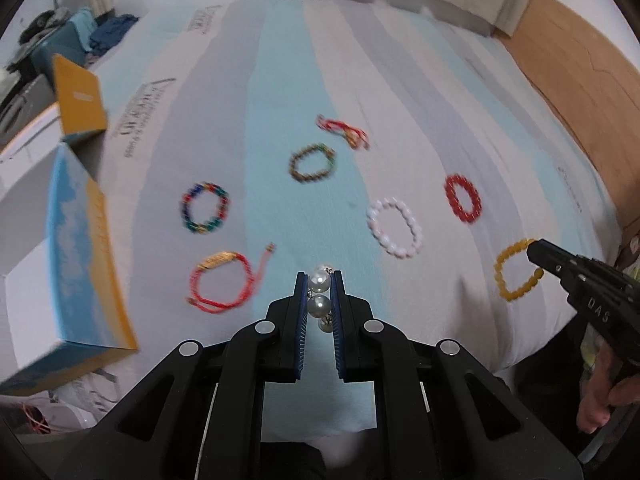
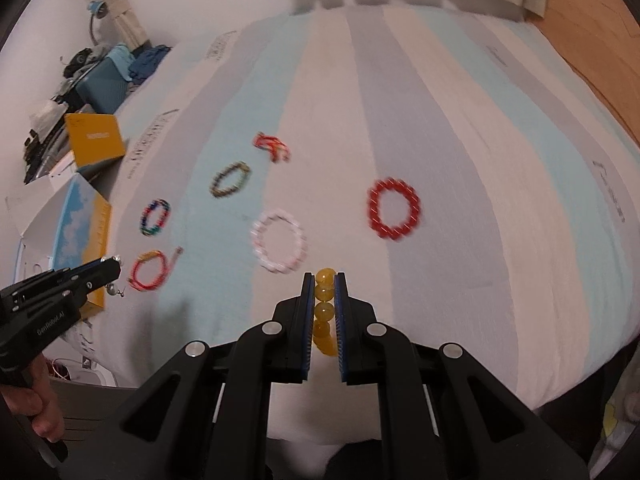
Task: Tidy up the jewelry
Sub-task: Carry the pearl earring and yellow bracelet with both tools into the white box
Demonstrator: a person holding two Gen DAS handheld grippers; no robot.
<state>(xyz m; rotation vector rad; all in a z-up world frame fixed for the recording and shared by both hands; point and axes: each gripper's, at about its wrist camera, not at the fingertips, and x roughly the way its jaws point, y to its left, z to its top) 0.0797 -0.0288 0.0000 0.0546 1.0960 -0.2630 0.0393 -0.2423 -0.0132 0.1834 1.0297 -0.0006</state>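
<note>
My left gripper is shut on a pearl jewelry piece held above the striped bed cover; it shows at the left of the right wrist view. My right gripper is shut on a yellow bead bracelet, which also shows at the right of the left wrist view. On the bed lie a white bead bracelet, a red bead bracelet, a red cord bracelet, a multicolour bead bracelet, a brown-green bead bracelet and a red-yellow cord bracelet.
An open box with a blue and yellow lid stands at the bed's left edge, a second yellow box behind it. A wooden headboard runs along the right. Bags and clutter sit at the far left.
</note>
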